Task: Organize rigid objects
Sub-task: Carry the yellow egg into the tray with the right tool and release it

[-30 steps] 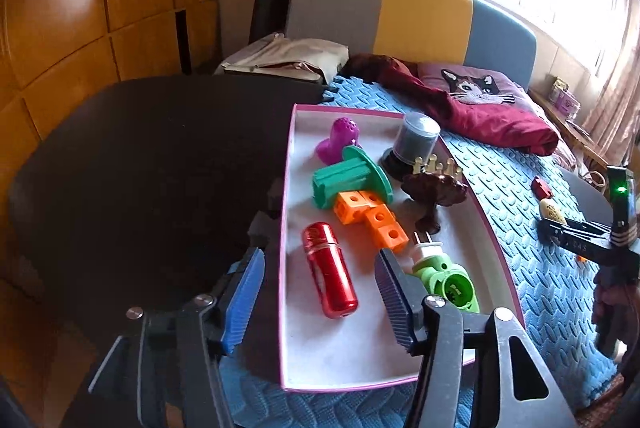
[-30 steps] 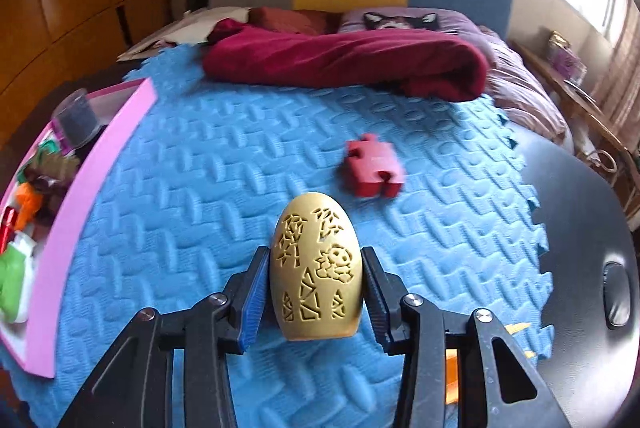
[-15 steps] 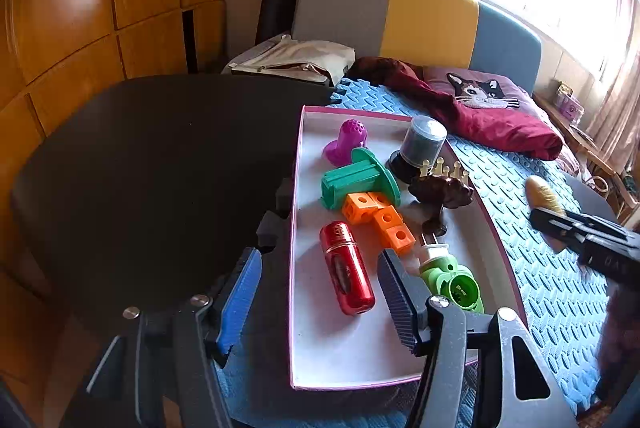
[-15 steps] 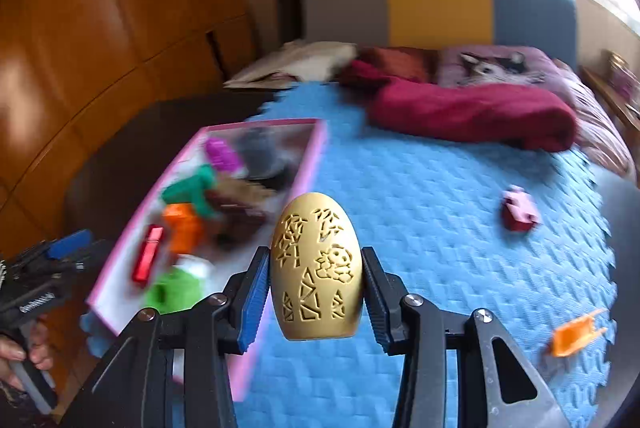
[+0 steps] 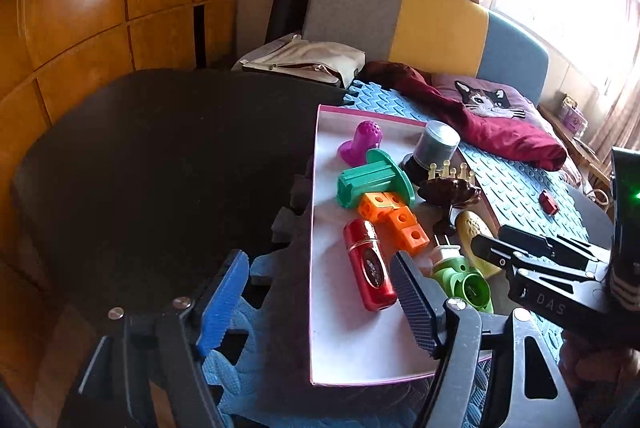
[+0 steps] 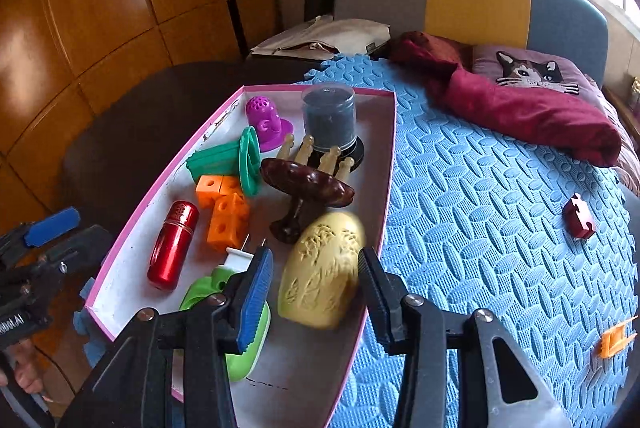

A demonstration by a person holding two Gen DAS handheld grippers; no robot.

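A pink-rimmed white tray holds a red canister, orange cubes, a green spool, a purple piece, a dark jar, a brown peg stand and a green plug. A gold carved egg, blurred, lies in the tray between the spread jaws of my right gripper, which is open. My left gripper is open and empty above the tray's near left corner.
A red puzzle piece and an orange part lie on the blue foam mat to the right. A maroon cloth and cat cushion are at the back. Dark table lies left of the tray.
My right gripper carried the gold egg from the mat over to the tray, then opened and let it go. My left gripper stayed open near the tray.
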